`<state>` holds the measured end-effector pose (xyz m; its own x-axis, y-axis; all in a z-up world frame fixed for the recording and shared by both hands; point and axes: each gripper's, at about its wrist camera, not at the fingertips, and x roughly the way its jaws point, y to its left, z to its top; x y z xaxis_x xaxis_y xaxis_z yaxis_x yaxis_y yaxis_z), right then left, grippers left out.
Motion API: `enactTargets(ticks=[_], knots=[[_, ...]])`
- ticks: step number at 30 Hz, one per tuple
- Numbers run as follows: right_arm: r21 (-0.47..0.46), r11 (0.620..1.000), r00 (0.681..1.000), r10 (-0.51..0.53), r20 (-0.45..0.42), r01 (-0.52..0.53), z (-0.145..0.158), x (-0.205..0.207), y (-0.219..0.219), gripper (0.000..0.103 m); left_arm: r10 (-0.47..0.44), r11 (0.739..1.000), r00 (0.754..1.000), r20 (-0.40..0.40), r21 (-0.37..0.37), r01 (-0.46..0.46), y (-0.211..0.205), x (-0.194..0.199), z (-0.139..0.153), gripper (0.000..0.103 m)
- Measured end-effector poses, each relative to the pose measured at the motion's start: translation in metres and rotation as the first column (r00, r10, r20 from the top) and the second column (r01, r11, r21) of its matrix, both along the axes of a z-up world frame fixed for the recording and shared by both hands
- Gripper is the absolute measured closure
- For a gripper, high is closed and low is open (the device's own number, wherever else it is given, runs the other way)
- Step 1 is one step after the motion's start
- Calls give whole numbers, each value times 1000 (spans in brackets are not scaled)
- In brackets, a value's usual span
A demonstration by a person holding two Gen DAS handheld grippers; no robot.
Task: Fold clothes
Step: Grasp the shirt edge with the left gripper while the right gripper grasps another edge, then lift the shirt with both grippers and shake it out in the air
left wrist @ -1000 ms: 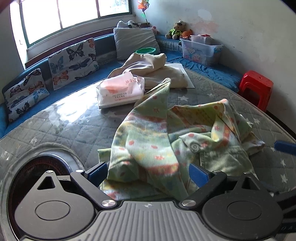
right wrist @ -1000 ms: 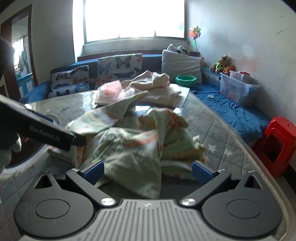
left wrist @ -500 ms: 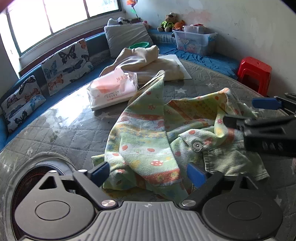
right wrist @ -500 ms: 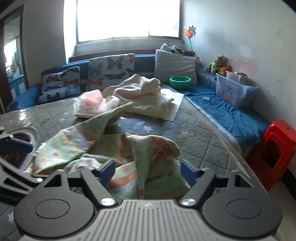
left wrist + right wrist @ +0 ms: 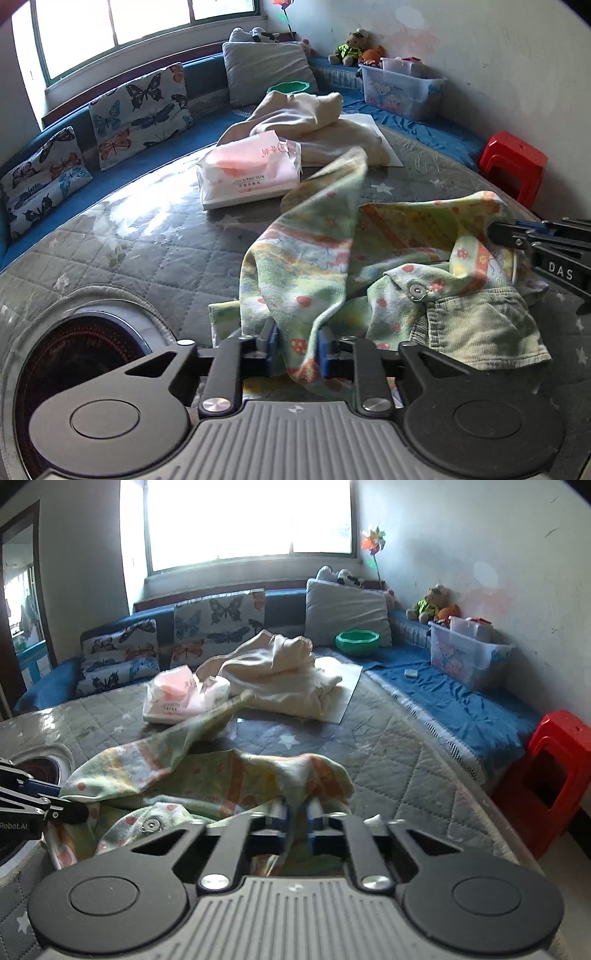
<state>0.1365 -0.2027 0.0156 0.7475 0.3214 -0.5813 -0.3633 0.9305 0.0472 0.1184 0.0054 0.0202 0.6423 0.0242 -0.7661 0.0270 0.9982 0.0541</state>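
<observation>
Left gripper point(image 5: 297, 343): jaws closing, pads pinching a fold at the near edge of the green patterned garment point(image 5: 332, 266). Right gripper point(image 5: 295, 814): pressed together on a raised fold at the garment's other side.

Garment: crumpled on the quilted grey table cover point(image 5: 147, 243), one strip trailing toward the tissue pack point(image 5: 251, 173).

Round stove ring point(image 5: 74, 354): set in the table, just left of the garment.

Open cover: bare stretch right of the garment up to the table's curved edge.

Farther: cream cloth point(image 5: 280, 675) on a white sheet; blue bench point(image 5: 450, 698); red stool point(image 5: 554, 771) beyond the rim.
</observation>
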Motion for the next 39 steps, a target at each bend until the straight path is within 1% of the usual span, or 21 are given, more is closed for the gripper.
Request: enactTargets(ticks=[6,13,16,22,28,31,33,35,36,37,38,39], knots=[[4,1000,998,23,58,-24,22,-22,-9,98,-11,999,999,35,-34,12,9,-19,17,93],[26,998,992,57,111,-60,47,-59,-22,98,-36,996,996,76,-79,42,21,-46,43,95],[30,995,988,91,127,-96,59,-80,-27,98,-56,993,994,90,-100,65,26,-61,53,95],[12,983,975,181,131,-184,75,-121,-33,98,-115,987,988,102,-103,125,31,-98,65,95],[-11,956,952,293,88,-293,78,-157,-34,98,-178,976,981,73,-117,186,35,-139,61,95],[-10,922,922,386,33,-386,77,-177,-33,98,-215,968,976,45,-120,219,35,-158,54,95],[-32,906,906,423,12,-422,75,-189,-29,98,-246,962,969,23,-118,247,33,-169,46,95],[-29,882,883,470,-27,-470,69,-199,-27,97,-278,954,961,-3,-115,276,32,-179,36,95],[-28,879,879,475,-37,-476,68,-202,-26,96,-291,951,956,-18,-117,287,31,-183,31,95],[-28,870,869,491,-61,-493,66,-204,-24,94,-301,948,953,-31,-119,295,31,-187,27,95],[-25,859,858,508,-74,-511,65,-207,-24,94,-304,947,952,-43,-120,297,33,-192,23,95],[-22,853,852,518,-78,-521,66,-209,-25,90,-309,946,949,-55,-121,301,34,-196,18,95]])
